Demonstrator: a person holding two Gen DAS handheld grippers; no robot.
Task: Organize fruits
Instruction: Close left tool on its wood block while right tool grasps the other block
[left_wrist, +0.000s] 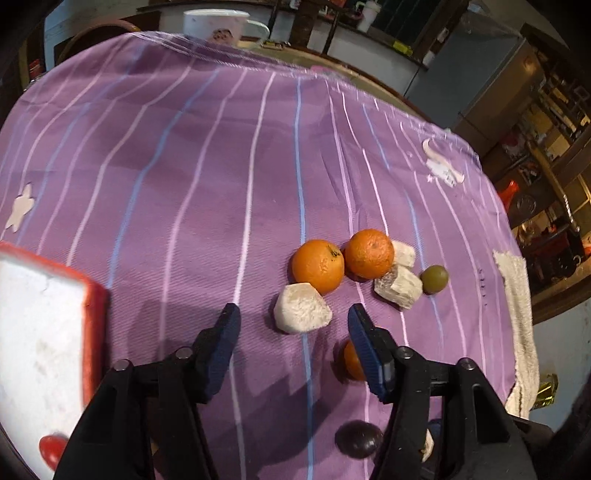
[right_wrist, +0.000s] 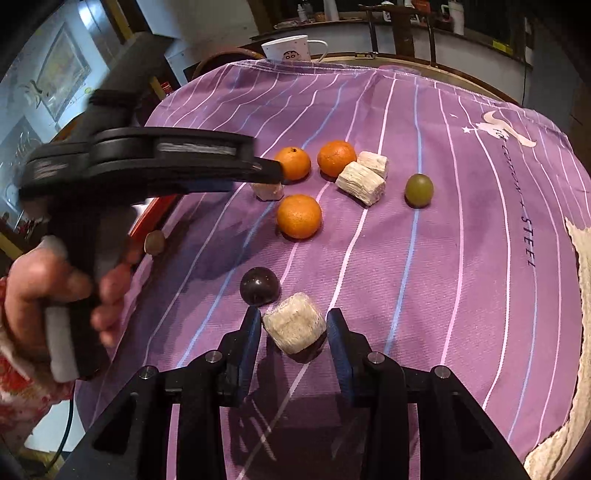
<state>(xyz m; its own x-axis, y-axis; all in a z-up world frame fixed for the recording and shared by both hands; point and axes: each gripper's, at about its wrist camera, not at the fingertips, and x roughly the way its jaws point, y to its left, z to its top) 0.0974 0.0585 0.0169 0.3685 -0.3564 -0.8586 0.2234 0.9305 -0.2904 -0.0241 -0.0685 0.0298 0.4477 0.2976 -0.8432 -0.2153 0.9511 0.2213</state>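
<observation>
In the left wrist view my left gripper (left_wrist: 293, 310) is open above the purple striped cloth (left_wrist: 166, 166). A pale chunk (left_wrist: 302, 308) lies at its fingertips, untouched. Beyond it are two oranges (left_wrist: 317, 266) (left_wrist: 369, 258), two more pale chunks (left_wrist: 399, 286) and a green fruit (left_wrist: 435, 279). A third orange (left_wrist: 352, 360) shows partly behind the right finger, and a dark plum (left_wrist: 358, 439) lies nearer. In the right wrist view my right gripper (right_wrist: 293, 321) is shut on a pale chunk (right_wrist: 293, 326) beside the plum (right_wrist: 258, 286). A hand (right_wrist: 55, 291) holds the left gripper (right_wrist: 273, 173) over the oranges (right_wrist: 299, 216).
A white tray with a red rim (left_wrist: 96, 314) sits at the left, a red fruit (left_wrist: 51, 448) in it. A small brown fruit (right_wrist: 154, 242) lies near the tray's edge. A white mug (right_wrist: 291, 48) stands at the far edge. A white towel (left_wrist: 517, 314) hangs along the right.
</observation>
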